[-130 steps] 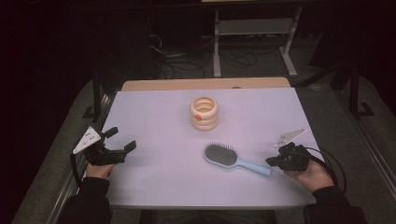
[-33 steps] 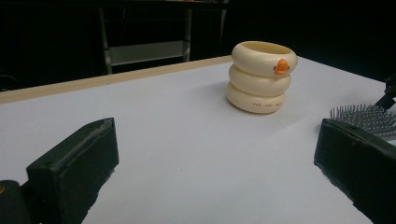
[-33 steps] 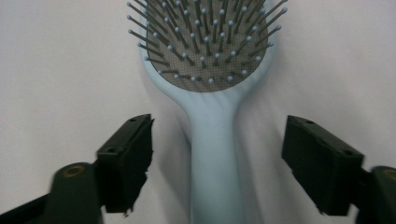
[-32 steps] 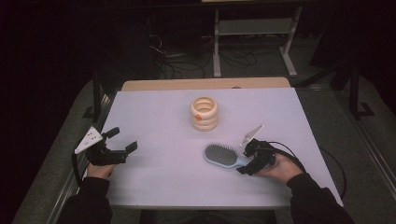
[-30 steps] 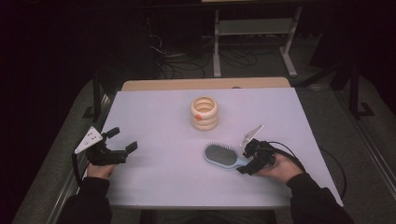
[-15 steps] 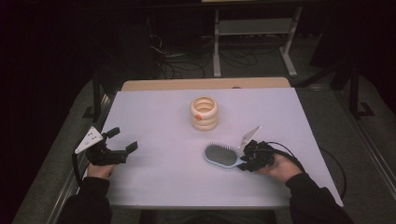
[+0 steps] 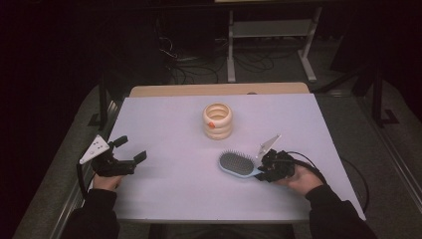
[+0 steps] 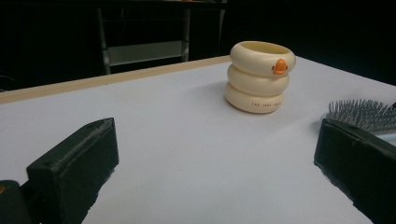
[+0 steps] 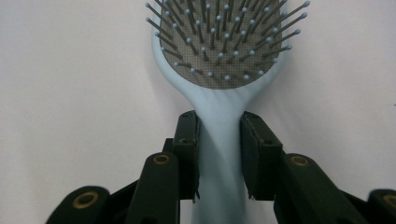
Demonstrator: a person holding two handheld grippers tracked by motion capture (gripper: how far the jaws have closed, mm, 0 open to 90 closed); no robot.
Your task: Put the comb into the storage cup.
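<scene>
so the right gripper (image 9: 218,140) has its jaws pressed against both sides of the light blue hairbrush (image 7: 238,165) handle, right where the neck widens into the head. makes sense, that narrow spot gives the pads something to bite on and keeps the bristles pointing up and out of the way. the brush lies flat on the white table (image 7: 164,119), near-right of centre, head pointing left toward the middle. the cream ringed cup (image 7: 217,121) with the orange duck mark stands farther back, well apart. the left gripper (image 7: 125,157) hovers at the near-left edge, jaws wide apart and holding nothing, probably just parked clear.
</scene>
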